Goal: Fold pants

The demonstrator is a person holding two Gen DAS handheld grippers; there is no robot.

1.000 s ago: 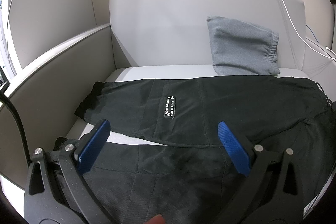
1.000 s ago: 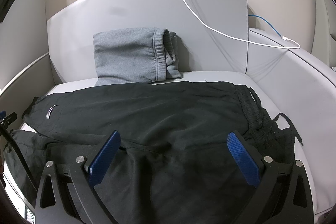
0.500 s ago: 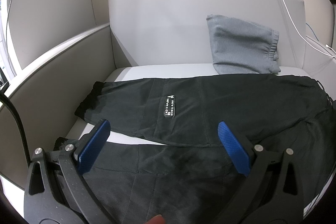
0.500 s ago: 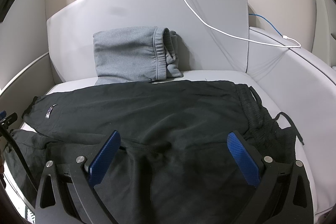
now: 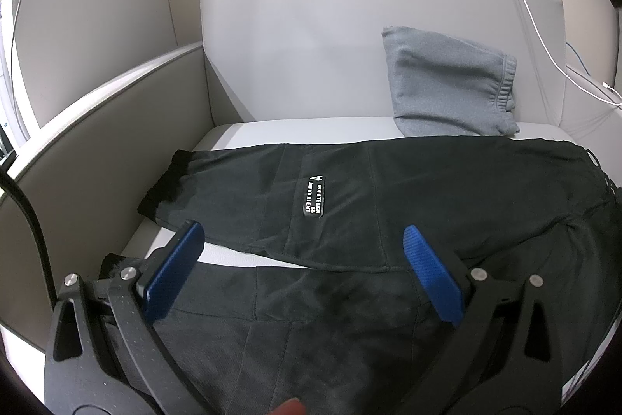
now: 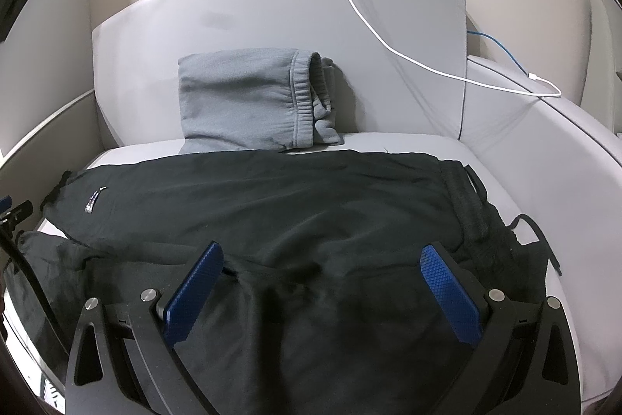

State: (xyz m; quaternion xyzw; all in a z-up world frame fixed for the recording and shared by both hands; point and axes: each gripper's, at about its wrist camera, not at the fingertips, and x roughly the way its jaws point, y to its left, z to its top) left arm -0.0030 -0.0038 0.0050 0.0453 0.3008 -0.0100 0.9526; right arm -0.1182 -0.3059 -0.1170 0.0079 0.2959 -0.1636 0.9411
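Black pants [image 5: 408, 197] [image 6: 311, 212] lie spread across the grey seat cushion, legs toward the left, waistband with drawstring [image 6: 470, 205] at the right. One leg bears a small white-lettered label [image 5: 313, 196]. My left gripper [image 5: 301, 238] hovers open above the near leg, its blue pads [image 5: 175, 271] wide apart and holding nothing. Over the crotch area near the waist, my right gripper [image 6: 318, 257] is likewise open and empty, blue pads [image 6: 447, 292] spread.
Folded grey sweatpants [image 5: 447, 84] [image 6: 252, 100] lean against the sofa backrest [image 6: 272, 10]. A white charging cable [image 6: 427, 63] drapes over the backrest onto the right armrest. The left armrest [image 5: 97, 127] curves close by. A black cord [image 5: 27, 209] hangs at the left.
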